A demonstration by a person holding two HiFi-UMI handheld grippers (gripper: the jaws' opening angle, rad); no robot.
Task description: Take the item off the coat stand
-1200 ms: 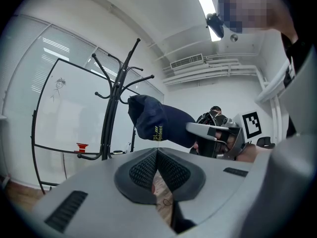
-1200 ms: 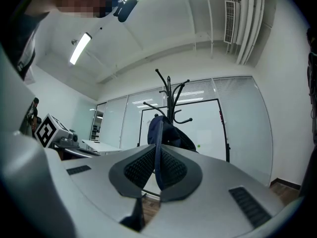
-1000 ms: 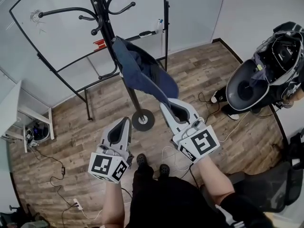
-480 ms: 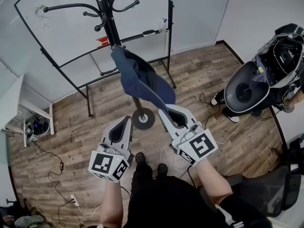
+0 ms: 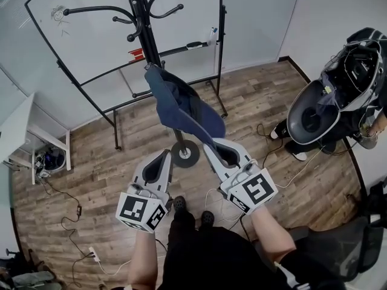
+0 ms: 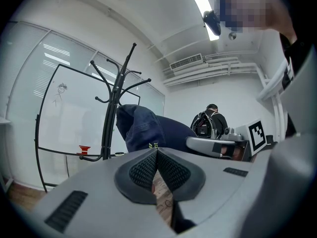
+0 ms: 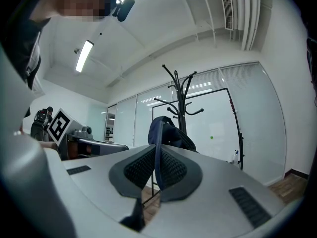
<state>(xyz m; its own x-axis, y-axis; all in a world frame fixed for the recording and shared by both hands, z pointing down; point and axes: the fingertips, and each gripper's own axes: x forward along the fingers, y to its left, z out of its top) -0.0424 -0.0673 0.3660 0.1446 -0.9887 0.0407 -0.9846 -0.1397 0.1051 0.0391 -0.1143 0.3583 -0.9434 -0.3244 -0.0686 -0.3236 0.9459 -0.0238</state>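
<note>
A dark blue cap (image 5: 181,104) hangs in front of the black coat stand (image 5: 142,17). Its top is close to the pole, and I cannot tell whether it still touches a hook. My right gripper (image 5: 211,139) is shut on the cap's lower edge. In the right gripper view a thin blue edge of the cap (image 7: 157,157) is pinched between the pads, with the stand (image 7: 181,98) behind it. My left gripper (image 5: 162,153) is beside the right one, shut and empty. In the left gripper view its tips (image 6: 154,150) meet below the cap (image 6: 148,130).
The stand's round base (image 5: 184,153) rests on the wood floor just past the grippers. A whiteboard on a black frame (image 5: 91,35) stands behind. A person with a backpack (image 5: 338,89) is at the right. A white desk (image 5: 18,132) and floor cables (image 5: 66,204) are at the left.
The whole view has slid a little down and to the right. The right gripper keeps its hold on the cap. Neither gripper has visibly moved relative to the stand.
</note>
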